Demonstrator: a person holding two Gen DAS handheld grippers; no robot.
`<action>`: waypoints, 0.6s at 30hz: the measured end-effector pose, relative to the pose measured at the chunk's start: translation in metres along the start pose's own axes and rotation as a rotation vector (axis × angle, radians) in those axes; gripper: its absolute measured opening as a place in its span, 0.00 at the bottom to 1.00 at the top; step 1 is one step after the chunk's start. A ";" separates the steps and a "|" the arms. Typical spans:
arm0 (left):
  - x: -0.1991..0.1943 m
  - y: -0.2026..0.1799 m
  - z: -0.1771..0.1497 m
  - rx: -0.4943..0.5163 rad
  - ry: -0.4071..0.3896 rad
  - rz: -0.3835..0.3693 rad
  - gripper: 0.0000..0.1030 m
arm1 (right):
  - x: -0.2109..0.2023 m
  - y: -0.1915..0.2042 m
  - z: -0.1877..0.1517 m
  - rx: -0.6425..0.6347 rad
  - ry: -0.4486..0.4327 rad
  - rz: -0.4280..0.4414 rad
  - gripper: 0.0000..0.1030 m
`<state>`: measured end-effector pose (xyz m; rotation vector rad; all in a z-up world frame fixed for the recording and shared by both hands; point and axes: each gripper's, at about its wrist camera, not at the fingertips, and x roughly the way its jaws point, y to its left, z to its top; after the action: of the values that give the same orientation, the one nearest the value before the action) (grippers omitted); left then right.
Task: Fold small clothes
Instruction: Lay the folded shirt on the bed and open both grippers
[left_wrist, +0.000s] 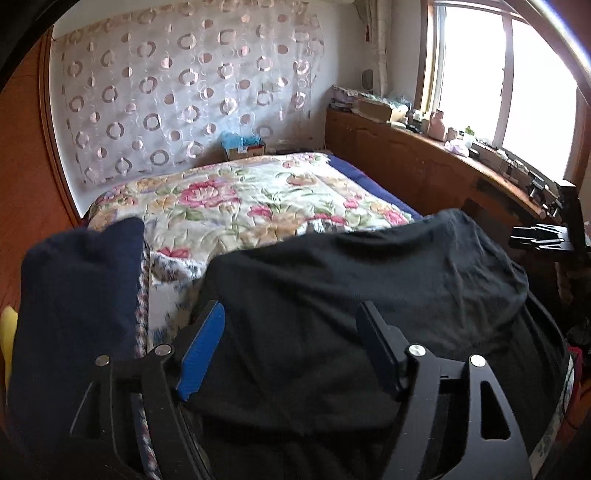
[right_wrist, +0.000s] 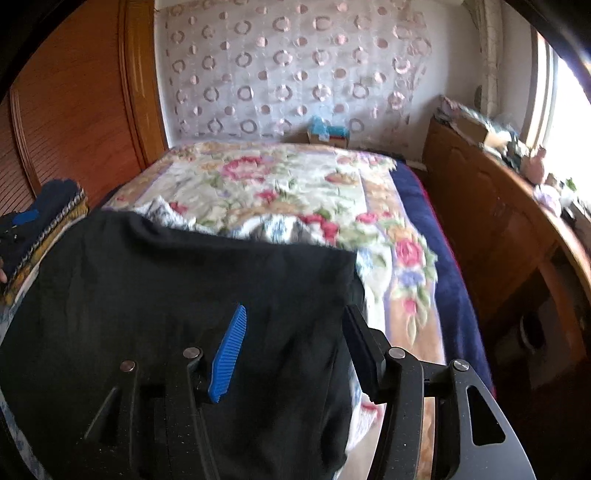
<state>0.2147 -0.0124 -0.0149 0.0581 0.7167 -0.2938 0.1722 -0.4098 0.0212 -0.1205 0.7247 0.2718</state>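
Observation:
A black garment (left_wrist: 351, 277) lies spread on the near part of the bed, its far edge bunched up. My left gripper (left_wrist: 291, 306) hovers over it, open, with blue pads (left_wrist: 201, 354) wide apart and the cloth under and between the fingers, not pinched. In the right wrist view the same black garment (right_wrist: 184, 288) fills the lower left. My right gripper (right_wrist: 295, 308) stands open over its right edge, pads clear of the cloth. A folded navy garment (left_wrist: 74, 295) sits to the left, seen as a small stack (right_wrist: 55, 199) in the right wrist view.
The bed carries a floral quilt (left_wrist: 240, 199) over a dark blue blanket (right_wrist: 443, 258). A wooden headboard shelf (left_wrist: 424, 162) with cluttered items runs along the right under a bright window. A wooden wardrobe door (right_wrist: 74, 110) is on the left. A cardboard box (left_wrist: 243, 146) sits by the far wall.

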 end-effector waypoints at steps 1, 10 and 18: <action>0.001 -0.003 -0.005 0.005 0.009 0.001 0.72 | -0.005 -0.002 -0.008 0.013 0.013 -0.001 0.54; 0.006 -0.012 -0.030 0.003 0.055 -0.026 0.72 | -0.041 -0.019 -0.056 0.140 0.102 -0.016 0.54; 0.005 -0.015 -0.047 -0.005 0.079 -0.019 0.72 | -0.044 -0.016 -0.058 0.179 0.124 -0.005 0.54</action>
<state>0.1837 -0.0203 -0.0532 0.0588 0.7964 -0.3093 0.1082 -0.4461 0.0080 0.0315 0.8686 0.1951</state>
